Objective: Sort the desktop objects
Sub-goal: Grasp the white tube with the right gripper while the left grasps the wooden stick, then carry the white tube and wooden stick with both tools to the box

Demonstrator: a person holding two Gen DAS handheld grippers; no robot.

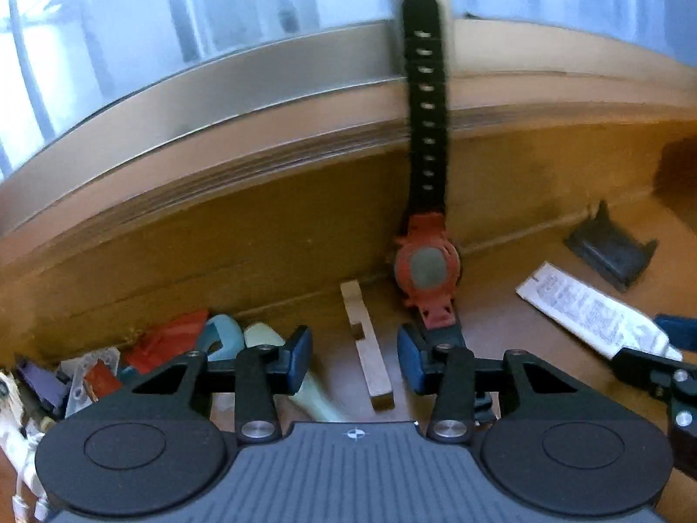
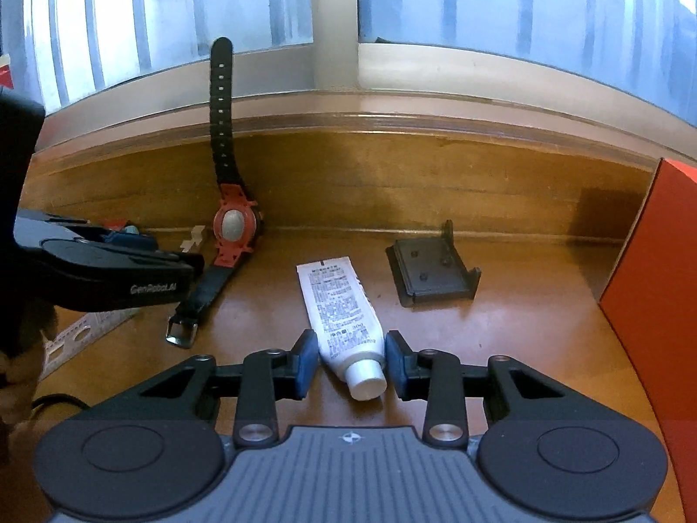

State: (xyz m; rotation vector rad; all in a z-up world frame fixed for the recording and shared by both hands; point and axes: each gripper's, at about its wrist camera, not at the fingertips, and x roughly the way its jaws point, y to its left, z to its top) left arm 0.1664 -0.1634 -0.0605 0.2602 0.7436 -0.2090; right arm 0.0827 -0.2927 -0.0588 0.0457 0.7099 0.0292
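white tube [image 2: 340,314] lies flat on the wooden desk [image 2: 522,327], cap end between the right gripper [image 2: 350,364]'s wide-open pads, unheld. closing on the round cap may squirt it sideways. left gripper [image 1: 355,359] gapes empty beside the watch [image 1: 427,270].

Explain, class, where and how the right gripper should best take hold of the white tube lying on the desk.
Grip the white tube across its rounded body just above the cap, coming from the cap end. It lies flat, cap towards the right gripper, whose open fingers already flank that end; the far crimped end is probably too flat to hold.
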